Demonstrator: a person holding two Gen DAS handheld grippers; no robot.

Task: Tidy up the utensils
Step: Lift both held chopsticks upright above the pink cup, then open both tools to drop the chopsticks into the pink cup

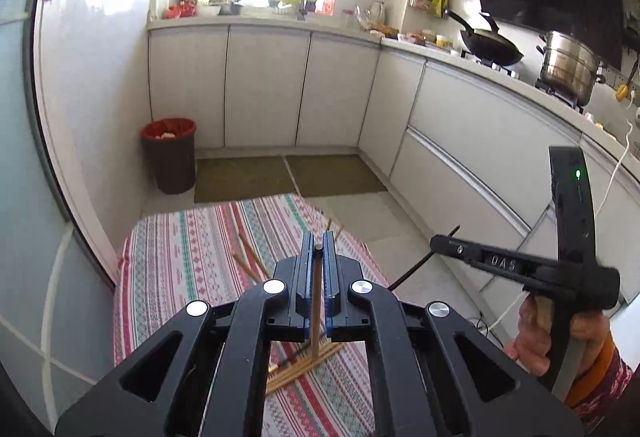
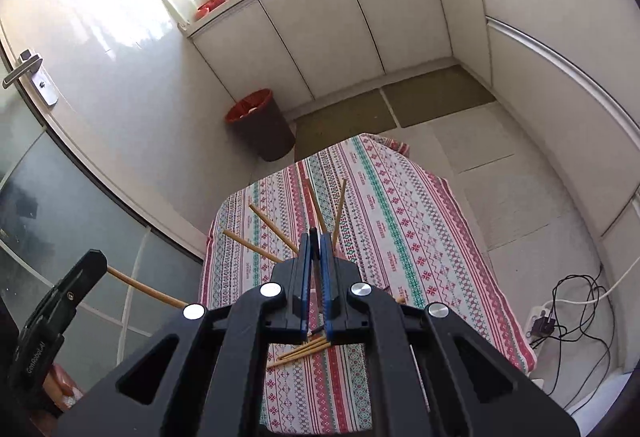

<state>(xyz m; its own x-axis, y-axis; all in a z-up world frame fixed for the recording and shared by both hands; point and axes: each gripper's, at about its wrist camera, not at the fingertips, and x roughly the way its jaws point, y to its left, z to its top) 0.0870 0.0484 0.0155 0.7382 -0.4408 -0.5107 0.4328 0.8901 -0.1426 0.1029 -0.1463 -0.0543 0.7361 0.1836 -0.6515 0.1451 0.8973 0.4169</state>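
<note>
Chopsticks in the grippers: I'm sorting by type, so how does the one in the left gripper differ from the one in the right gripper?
Colour: the left gripper holds a pale wooden chopstick, while the right gripper holds a black chopstick.
Thickness: the pale wooden chopstick looks thicker, and the black chopstick looks thinner, tapering to a fine point.
Shared: each is clamped in shut jaws, above the striped tablecloth.
</note>
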